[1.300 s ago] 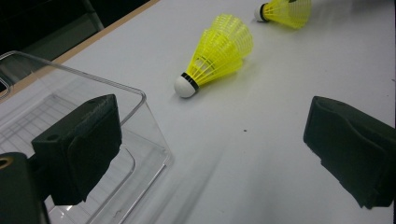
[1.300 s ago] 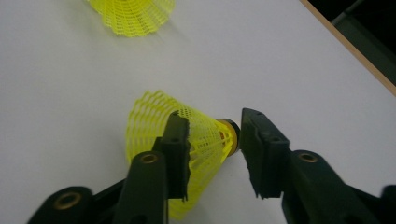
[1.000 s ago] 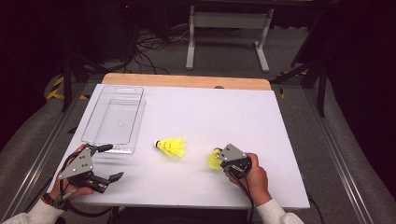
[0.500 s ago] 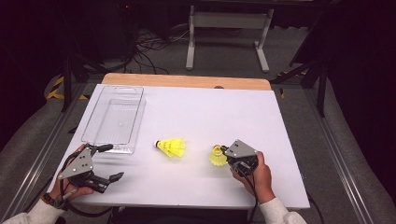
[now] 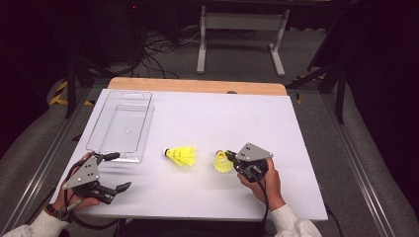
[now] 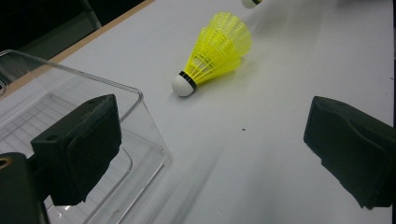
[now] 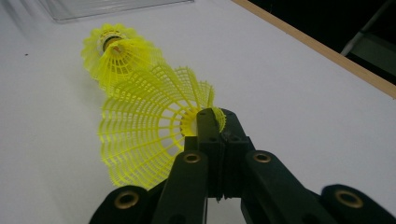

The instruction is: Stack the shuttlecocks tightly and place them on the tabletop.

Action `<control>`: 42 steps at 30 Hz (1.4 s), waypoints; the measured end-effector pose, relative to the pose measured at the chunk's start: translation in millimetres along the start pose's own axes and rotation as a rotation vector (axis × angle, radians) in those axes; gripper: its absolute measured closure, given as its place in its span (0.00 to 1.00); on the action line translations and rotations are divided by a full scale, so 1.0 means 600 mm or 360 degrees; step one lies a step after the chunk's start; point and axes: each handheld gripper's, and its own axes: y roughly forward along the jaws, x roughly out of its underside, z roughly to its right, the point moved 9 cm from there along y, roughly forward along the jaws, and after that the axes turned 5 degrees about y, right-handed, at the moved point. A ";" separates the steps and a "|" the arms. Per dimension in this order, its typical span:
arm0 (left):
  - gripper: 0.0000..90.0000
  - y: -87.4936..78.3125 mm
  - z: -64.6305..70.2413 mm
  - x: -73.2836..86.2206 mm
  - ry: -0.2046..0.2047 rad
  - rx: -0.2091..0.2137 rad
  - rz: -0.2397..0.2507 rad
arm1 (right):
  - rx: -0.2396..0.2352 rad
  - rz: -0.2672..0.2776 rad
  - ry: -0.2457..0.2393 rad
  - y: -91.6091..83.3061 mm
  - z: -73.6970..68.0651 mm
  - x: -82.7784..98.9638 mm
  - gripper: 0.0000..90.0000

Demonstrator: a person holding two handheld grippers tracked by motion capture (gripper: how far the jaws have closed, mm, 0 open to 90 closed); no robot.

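Right tool (image 5: 231, 158) is clamping the skirt rim of 1 yellow shuttlecock (image 5: 222, 162), sitting at 5 o'clock on the desk (image 5: 296, 148). 2nd shuttlecock (image 5: 181, 155) is lying at 6 o'clock. Left tool (image 5: 114, 172) is hovering with its jaws apart at 7 o'clock by the clear bin (image 5: 121, 126). Thin rim grip: lifting slowly and level, toward the bin at 10 o'clock, should help.

place: lab | signs: floor cables (image 5: 163, 42), metal stand (image 5: 240, 37), dark surroundings

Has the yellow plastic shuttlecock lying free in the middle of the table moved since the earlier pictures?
No. The free yellow plastic shuttlecock lies equally far from the clear plastic tray.
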 end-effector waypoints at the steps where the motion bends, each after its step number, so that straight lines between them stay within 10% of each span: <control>1: 0.06 0.000 0.000 0.000 0.0000 0.0000 0.0000 | 0.0009 -0.0005 0.0003 0.005 0.001 -0.001 1.00; 29: 0.06 0.002 0.002 0.003 0.0021 0.0017 -0.0015 | -0.0434 -0.0064 -0.0023 0.121 -0.070 -0.028 0.99; 42: 0.06 0.004 0.003 0.004 0.0023 0.0025 -0.0022 | -0.0393 -0.0250 -0.0057 0.128 -0.053 0.003 0.79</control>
